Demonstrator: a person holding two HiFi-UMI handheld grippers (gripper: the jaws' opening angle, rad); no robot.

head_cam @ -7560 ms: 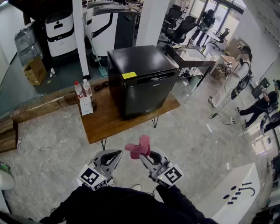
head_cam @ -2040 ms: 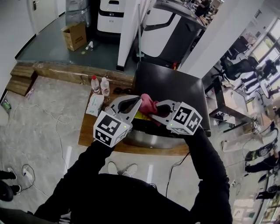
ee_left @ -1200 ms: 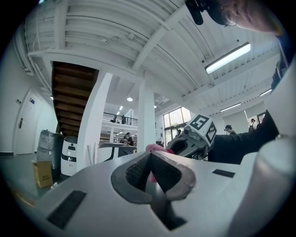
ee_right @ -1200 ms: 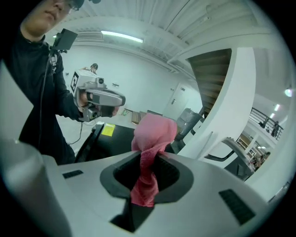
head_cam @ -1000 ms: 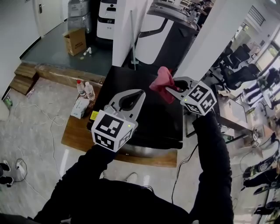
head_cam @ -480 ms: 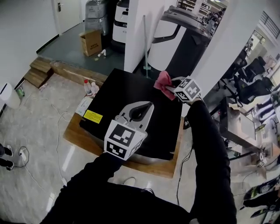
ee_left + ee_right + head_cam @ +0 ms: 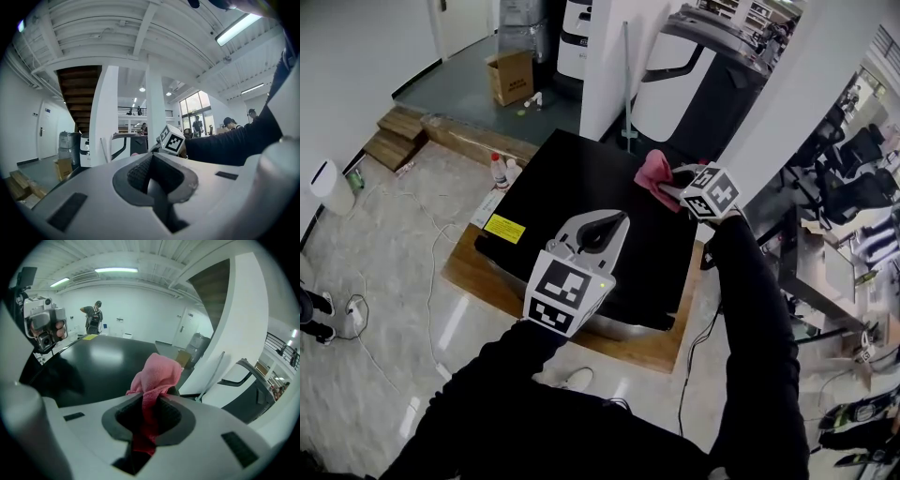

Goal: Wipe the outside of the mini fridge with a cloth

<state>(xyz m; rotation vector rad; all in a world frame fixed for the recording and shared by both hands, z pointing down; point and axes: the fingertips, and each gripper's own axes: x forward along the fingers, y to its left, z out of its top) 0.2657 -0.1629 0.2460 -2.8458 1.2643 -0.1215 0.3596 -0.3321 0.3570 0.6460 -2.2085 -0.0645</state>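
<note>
Over the black mini fridge [image 7: 572, 178], at 2 o'clock, the right gripper [image 7: 667, 184] clamps a crumpled pink cloth [image 7: 652, 169]; the left gripper [image 7: 619, 221] (closed, empty) hovers at 6 o'clock.

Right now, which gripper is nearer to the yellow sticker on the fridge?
Left. The left gripper is right of the yellow sticker; the right gripper, gripping the cloth, is farther right.

Right gripper [image 7: 152, 399] clamped on a pink cloth [image 7: 158, 371] (bunched, poking up past the jaws), glossy black fridge [image 7: 101, 363] top just beyond, white column [image 7: 234, 333] at right, person [image 7: 95, 315] standing far off.
</note>
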